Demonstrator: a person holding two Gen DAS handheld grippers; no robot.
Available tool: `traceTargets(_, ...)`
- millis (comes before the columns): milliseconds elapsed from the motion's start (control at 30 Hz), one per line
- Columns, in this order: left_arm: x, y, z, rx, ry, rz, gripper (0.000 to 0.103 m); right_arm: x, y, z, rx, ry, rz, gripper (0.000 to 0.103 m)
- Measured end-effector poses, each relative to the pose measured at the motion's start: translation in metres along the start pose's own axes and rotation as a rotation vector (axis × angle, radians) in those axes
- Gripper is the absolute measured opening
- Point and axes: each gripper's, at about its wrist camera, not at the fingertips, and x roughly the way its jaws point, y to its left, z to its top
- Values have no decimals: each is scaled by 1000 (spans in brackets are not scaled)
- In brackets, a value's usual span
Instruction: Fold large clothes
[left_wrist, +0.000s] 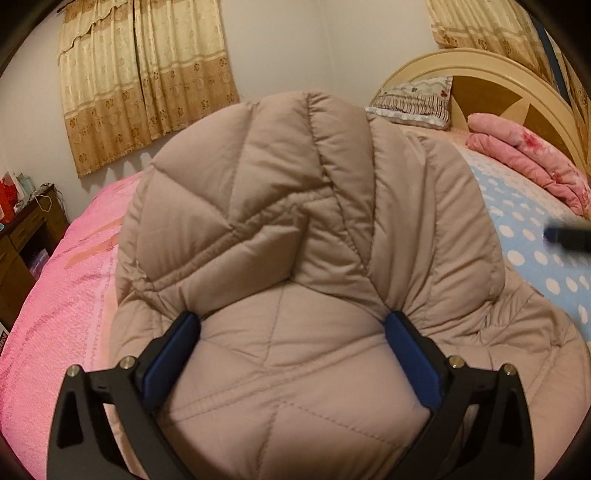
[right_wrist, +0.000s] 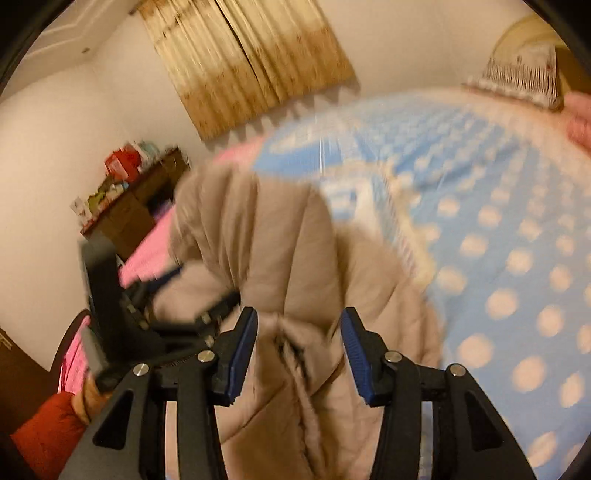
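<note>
Puffy quilted jacket (left_wrist: 295, 229): soft, light, springy. Left gripper (left_wrist: 293, 325) spread wide astride it; right gripper (right_wrist: 299, 325) half-open, grip unclear. Best pinched at seams.

Matt quilted cloth coat (left_wrist: 295, 229) — glossy wooden headboard (left_wrist: 491, 92).

The puffy jacket (left_wrist: 295, 229) fills the near middle of the bed. Pink sheet (left_wrist: 62, 295) lies bare left; dotted blue cover (left_wrist: 535, 236) seems bare right, though blurred. Folded pink quilt (left_wrist: 524, 155) and pillow (left_wrist: 417, 99) block the far right.
</note>
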Motion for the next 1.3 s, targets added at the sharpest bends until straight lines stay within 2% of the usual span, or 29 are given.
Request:
traceTargets(100,-1,-2,0,4,-5,9,103,11,5,31,-5,-13,18,48)
traceTargets(200,-1,-2,-1,1,-6,6,103,61,15,66,2,44,89,48)
traceTargets(267,-1,-3,-2,0,-8,4,103,98,24,79,-8,76,84,48)
traceTargets(300,0,-3,-2,-1,-8,4,103,116,27,81,-31,107,71,48)
traceTargets(367,0,-1,-2,-4,-8,0,103,167,22,73,-58,231,20,48)
traceTargets(400,0,0,-1,-8,-12,1,103,185,16,67,-43,255,7,50)
traceTargets(467,3,3,-1,-24,-15,-5,103,200,3,60,0,243,23,57)
traceTargets(633,7,0,-1,-12,-2,-5,103,204,5,52,-14,204,-27,57)
traceTargets(733,3,-3,1,4,5,14,103,196,6,56,-16,205,-44,59)
traceTargets(800,-4,-2,1,8,-1,17,103,174,3,59,19,201,-11,60)
traceTargets(833,-11,2,2,6,1,-13,103,156,-2,62,65,165,24,60)
traceTargets(900,-30,19,3,-32,7,-128,103,102,-23,68,197,48,147,60)
traceTargets(933,-40,30,4,-60,0,-172,103,72,-37,68,252,-9,223,65)
traceTargets(967,-50,41,5,-85,-8,-193,103,44,-53,65,297,-54,273,80)
traceTargets(1000,-56,49,6,-98,-16,-198,103,20,-71,58,336,-77,295,91)
traceTargets(1033,-66,64,8,-118,-29,-193,103,6,-84,51,367,-82,305,100)
traceTargets(1100,-76,89,10,-162,-44,-177,103,-13,-120,26,464,-49,333,100)
traceTargets(1167,-81,116,9,-223,-53,-190,103,-16,-154,-6,592,20,311,100)
traceTargets(1300,-60,148,-8,-360,-7,-203,103,-1,-182,-52,713,28,379,100)
